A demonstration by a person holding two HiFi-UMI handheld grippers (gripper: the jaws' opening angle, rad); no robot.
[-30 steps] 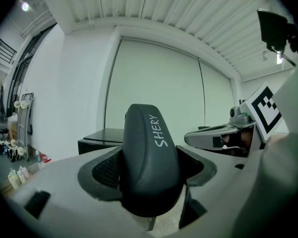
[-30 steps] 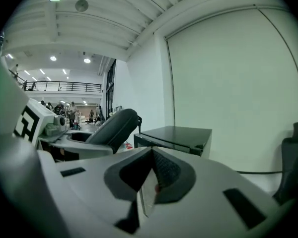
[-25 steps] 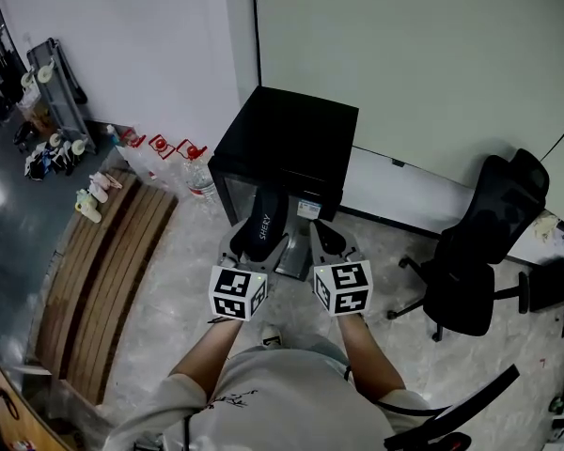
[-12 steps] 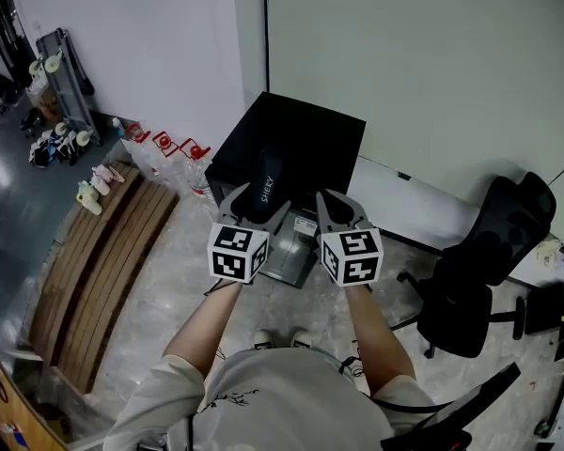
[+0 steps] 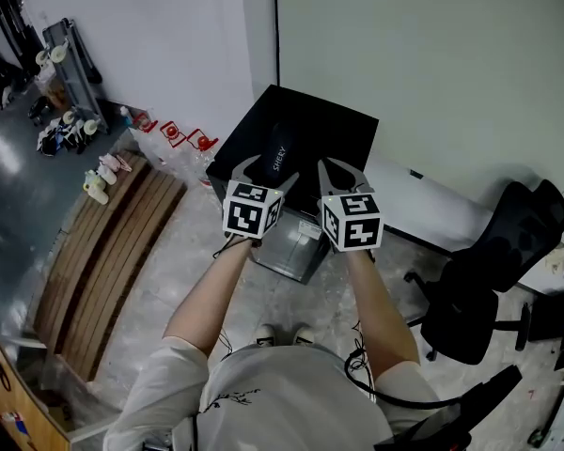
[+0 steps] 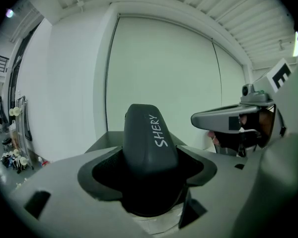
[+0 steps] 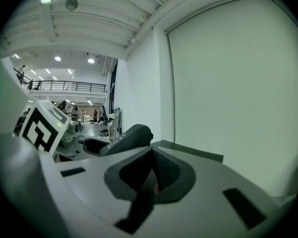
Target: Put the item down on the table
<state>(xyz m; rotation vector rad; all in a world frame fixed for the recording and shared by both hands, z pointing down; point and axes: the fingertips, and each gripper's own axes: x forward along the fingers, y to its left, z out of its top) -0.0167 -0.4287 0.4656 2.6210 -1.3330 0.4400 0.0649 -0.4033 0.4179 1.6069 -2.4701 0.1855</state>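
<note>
A black shoe insole (image 5: 278, 157) printed "SHERY" sticks out forward from my left gripper (image 5: 263, 173), which is shut on its rear end. In the left gripper view the insole (image 6: 150, 143) stands up between the jaws and fills the gap. It hangs over the near edge of the black table (image 5: 336, 132), above its top. My right gripper (image 5: 344, 173) is level with it just to the right, its pads (image 7: 161, 170) together with nothing between them. The right gripper view shows the insole (image 7: 128, 139) off to its left.
A black office chair (image 5: 489, 285) stands at the right. A grey metal box (image 5: 293, 249) sits on the floor under the table's front. Left of me lie a wooden slatted platform (image 5: 103, 256), red objects (image 5: 174, 135) and a rack (image 5: 64, 64) by the wall.
Both grippers have risen and gone forward together, carrying the insole from in front of the black table to over its near edge. The grip has not changed.
</note>
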